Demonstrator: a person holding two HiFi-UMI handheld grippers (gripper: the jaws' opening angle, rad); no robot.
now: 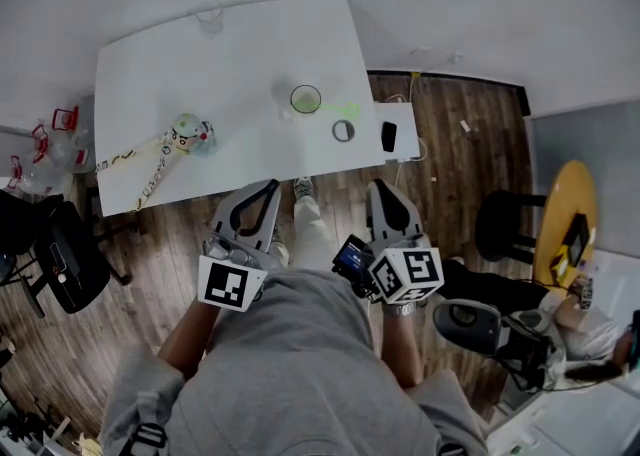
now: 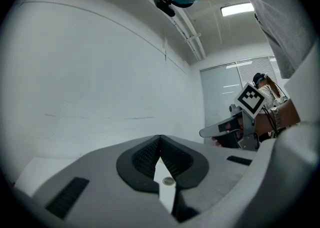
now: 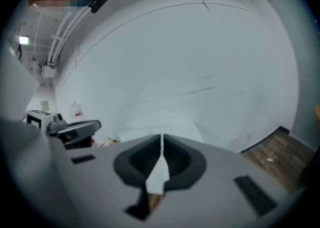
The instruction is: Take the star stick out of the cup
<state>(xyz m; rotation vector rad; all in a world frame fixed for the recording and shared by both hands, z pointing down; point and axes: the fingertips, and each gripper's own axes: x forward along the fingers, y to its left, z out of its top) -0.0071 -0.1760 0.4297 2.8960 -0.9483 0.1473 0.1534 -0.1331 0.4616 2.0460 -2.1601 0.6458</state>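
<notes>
The left gripper (image 1: 268, 187) and right gripper (image 1: 380, 189) are both closed on nothing, near the body. The stick (image 1: 148, 179) lies at the left of the table (image 1: 250, 44), its colourful end perhaps in the cup (image 1: 190, 134). It is likely light, thin and stiff, so pinch the bare shaft. No writing is legible.

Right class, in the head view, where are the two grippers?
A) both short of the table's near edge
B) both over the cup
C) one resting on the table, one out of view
A: the left gripper and right gripper hang over the wooden floor, short of the table.
</notes>
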